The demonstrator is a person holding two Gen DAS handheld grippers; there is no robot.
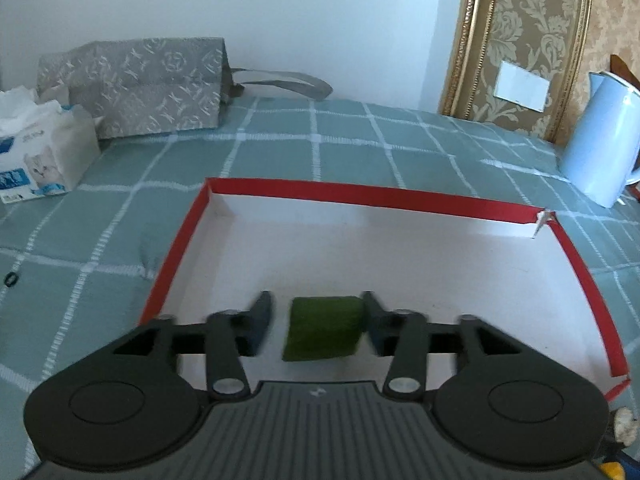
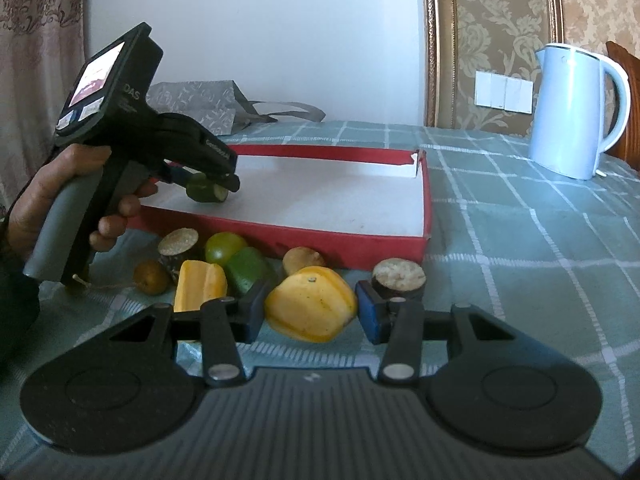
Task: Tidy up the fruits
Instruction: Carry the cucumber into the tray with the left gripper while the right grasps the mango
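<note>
Straddling the yellow fruit [image 2: 310,312] on the desk [image 2: 520,240] with the right claw [image 2: 310,309]: jaws wide, one finger at each flank, gripping nothing as yet. Close squarely across the widest part, low enough to avoid riding up the waxy, rounded skin, and squeeze gently. Lift straight up before swinging, clear of the brown cut piece [image 2: 398,278] just beside the right finger and of the green fruits [image 2: 236,260] crowded at the left.

Farther out, over the white floor of the red box [image 2: 320,240], look to the left claw [image 1: 318,320]. Partly open, by the look of it: right finger against the green piece [image 1: 322,328], left finger just off it with a sliver of gap, so probably letting go rather than gripping. Cannot tell whether resting on the box floor or a little above it. Open fully, then draw back and up without nudging the piece.

Carry the yellow fruit over the near red wall, not through it, and set it down on bare floor well apart from the green piece and from the torn far corner [image 1: 542,220]. Stay well short of the kettle [image 2: 576,112] at the far right.
</note>
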